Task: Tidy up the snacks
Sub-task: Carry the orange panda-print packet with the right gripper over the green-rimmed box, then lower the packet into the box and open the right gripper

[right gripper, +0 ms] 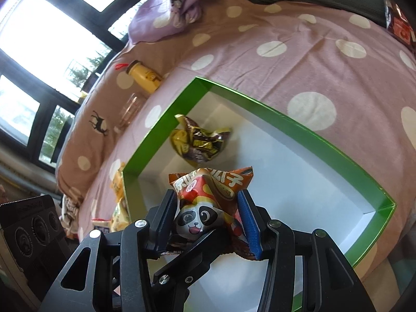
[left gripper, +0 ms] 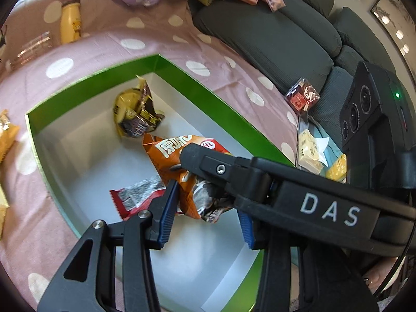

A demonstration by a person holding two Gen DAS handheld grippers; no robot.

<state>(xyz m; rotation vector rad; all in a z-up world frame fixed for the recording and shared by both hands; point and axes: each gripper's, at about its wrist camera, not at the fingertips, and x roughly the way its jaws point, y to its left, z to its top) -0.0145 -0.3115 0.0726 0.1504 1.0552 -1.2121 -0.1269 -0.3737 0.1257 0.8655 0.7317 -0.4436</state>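
An orange snack bag [left gripper: 169, 156] with a panda on it [right gripper: 197, 218] hangs over the open green box [left gripper: 208, 98], whose inside is white [right gripper: 299, 124]. My left gripper [left gripper: 205, 221] is shut on the bag's lower end, its blue pads at either side. My right gripper [right gripper: 208, 221] is shut on the same bag. Its black finger [left gripper: 221, 167] crosses the left wrist view from the right. A left finger [right gripper: 192, 257] crosses under the bag in the right wrist view. In the box lie a yellow-brown packet [left gripper: 135, 111] [right gripper: 197, 140] and a red packet [left gripper: 132, 200].
The box sits on a pink polka-dot cover [right gripper: 286, 59]. A yellow bottle [left gripper: 70, 20] [right gripper: 144, 76] and a glass jar [right gripper: 131, 109] lie beyond it. Loose snack packets lie beside the box [right gripper: 118, 182] [left gripper: 309, 153]. A red packet [left gripper: 301, 96] rests on the grey sofa [left gripper: 273, 33].
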